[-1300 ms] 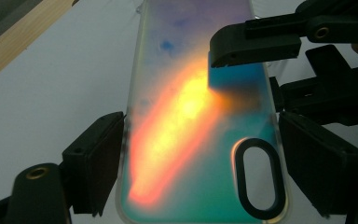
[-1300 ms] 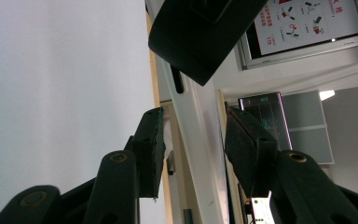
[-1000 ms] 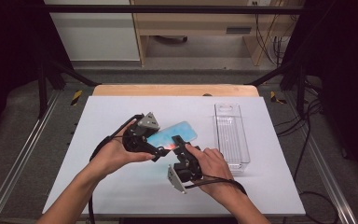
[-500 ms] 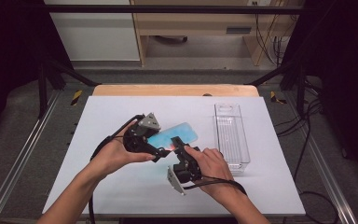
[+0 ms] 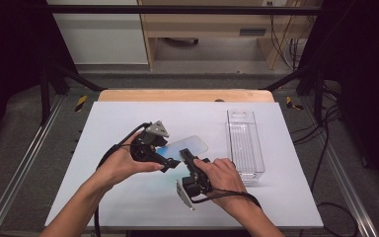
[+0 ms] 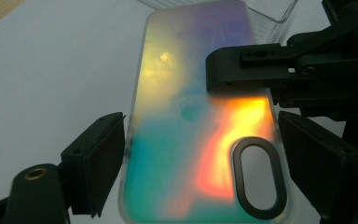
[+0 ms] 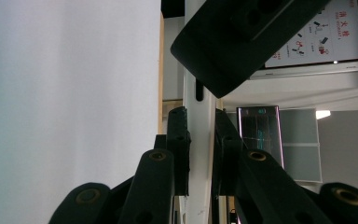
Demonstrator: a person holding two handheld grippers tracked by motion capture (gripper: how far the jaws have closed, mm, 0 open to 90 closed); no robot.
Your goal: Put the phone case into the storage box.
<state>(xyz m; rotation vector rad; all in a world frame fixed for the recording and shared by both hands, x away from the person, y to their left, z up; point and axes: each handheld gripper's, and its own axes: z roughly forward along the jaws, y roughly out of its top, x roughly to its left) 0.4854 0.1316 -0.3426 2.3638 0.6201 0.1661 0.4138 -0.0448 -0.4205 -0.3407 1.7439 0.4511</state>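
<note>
An iridescent phone case [image 6: 191, 130] with an oval camera ring is held just above the white table [image 5: 128, 118]. My left gripper [image 6: 200, 144] spans its width, one pad on each long edge, and is shut on it. My right gripper [image 7: 200, 135] comes in from the side. Its jaws have just been closing and now pinch the case's thin edge between them. In the left gripper view one right jaw lies across the top of the case. From above, the case [image 5: 190, 145] sticks out beyond the left gripper [image 5: 170, 160] and the right gripper [image 5: 185, 157].
A clear rectangular plastic bin [image 5: 245, 143] stands to the right of the hands on the table. A wooden strip [image 5: 185, 95] runs along the table's far edge. Metal rails and cables line both sides.
The right gripper's jaws have drawn together on the case's edge. Both hands and the case stay where they were.
</note>
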